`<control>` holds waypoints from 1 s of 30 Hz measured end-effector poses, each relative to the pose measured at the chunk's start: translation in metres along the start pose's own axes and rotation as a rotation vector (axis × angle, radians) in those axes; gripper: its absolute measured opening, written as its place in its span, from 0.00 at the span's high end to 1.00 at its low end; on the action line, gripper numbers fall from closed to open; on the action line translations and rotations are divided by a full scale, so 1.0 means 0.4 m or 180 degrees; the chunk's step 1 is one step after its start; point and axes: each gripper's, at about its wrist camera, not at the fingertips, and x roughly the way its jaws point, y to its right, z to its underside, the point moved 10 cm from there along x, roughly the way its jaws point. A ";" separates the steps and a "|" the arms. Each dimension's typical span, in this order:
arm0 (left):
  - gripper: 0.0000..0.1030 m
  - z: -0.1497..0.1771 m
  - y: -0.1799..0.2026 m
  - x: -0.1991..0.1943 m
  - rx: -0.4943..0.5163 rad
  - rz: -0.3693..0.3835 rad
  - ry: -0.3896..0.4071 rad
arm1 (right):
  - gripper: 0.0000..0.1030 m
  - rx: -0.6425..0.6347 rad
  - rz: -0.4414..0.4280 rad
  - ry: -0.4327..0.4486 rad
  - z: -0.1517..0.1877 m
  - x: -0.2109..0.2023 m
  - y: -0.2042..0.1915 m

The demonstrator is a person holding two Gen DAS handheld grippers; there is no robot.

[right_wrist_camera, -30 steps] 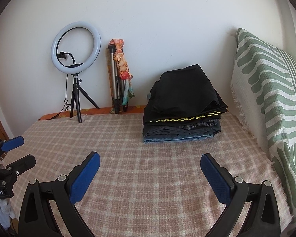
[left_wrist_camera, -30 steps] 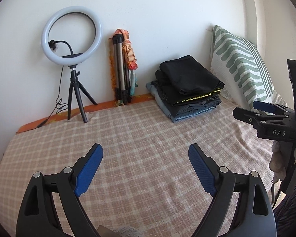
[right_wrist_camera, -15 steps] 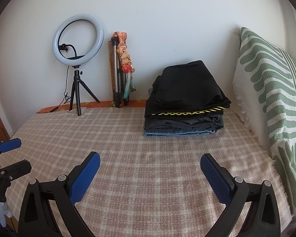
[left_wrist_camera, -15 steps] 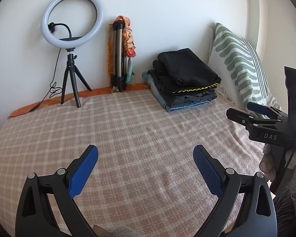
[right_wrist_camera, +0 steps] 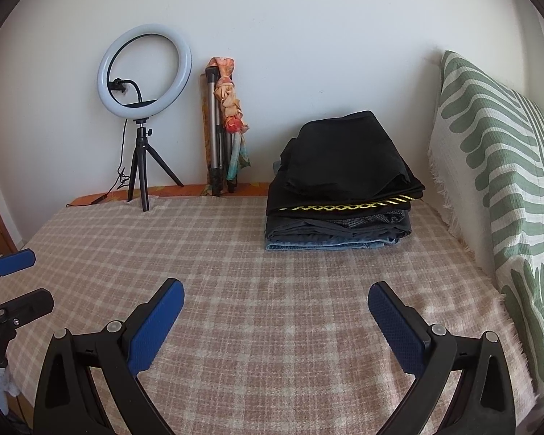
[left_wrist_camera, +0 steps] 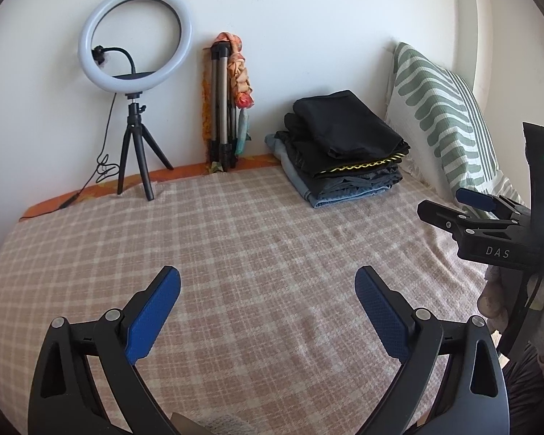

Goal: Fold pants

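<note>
A stack of folded pants (left_wrist_camera: 344,152), black on top with a yellow-trimmed layer and blue jeans at the bottom, sits at the far right of the checked bed cover (left_wrist_camera: 254,253); it also shows in the right wrist view (right_wrist_camera: 341,185). My left gripper (left_wrist_camera: 268,286) is open and empty, hovering over the near part of the bed. My right gripper (right_wrist_camera: 275,297) is open and empty, also over the near part of the bed, and appears at the right edge of the left wrist view (left_wrist_camera: 464,204). Both grippers are well short of the stack.
A ring light on a small tripod (left_wrist_camera: 136,83) stands at the far left against the wall. A folded tripod with a patterned cloth (left_wrist_camera: 228,105) leans on the wall. A green striped pillow (right_wrist_camera: 500,195) stands along the right side.
Both views shifted slightly: the left camera tilted so the scene sits a little lower, and the right camera view dropped a bit too. Both grippers stay open over the bed.
</note>
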 end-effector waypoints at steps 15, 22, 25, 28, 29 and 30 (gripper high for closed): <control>0.06 -0.004 0.002 -0.003 0.0000 -0.0017 0.0018 | 0.00 0.0042 -0.0031 -0.0023 0.003 -0.001 -0.001; 0.06 -0.004 0.001 -0.003 0.0002 -0.0016 0.0018 | 0.00 0.0049 -0.0034 -0.0021 0.002 -0.002 -0.003; 0.06 -0.006 0.005 -0.005 0.0008 -0.0012 0.0013 | 0.00 0.0048 -0.0041 -0.0028 0.003 -0.002 -0.004; 0.06 -0.009 0.007 -0.007 0.0017 -0.0021 0.0023 | 0.00 0.0063 -0.0048 -0.0036 0.004 -0.001 -0.007; 0.06 -0.010 0.008 -0.007 0.0018 -0.0017 0.0023 | 0.00 0.0065 -0.0048 -0.0035 0.005 -0.002 -0.007; 0.06 -0.012 0.008 -0.007 0.0018 -0.0017 0.0024 | 0.00 0.0073 -0.0053 -0.0036 0.004 -0.002 -0.008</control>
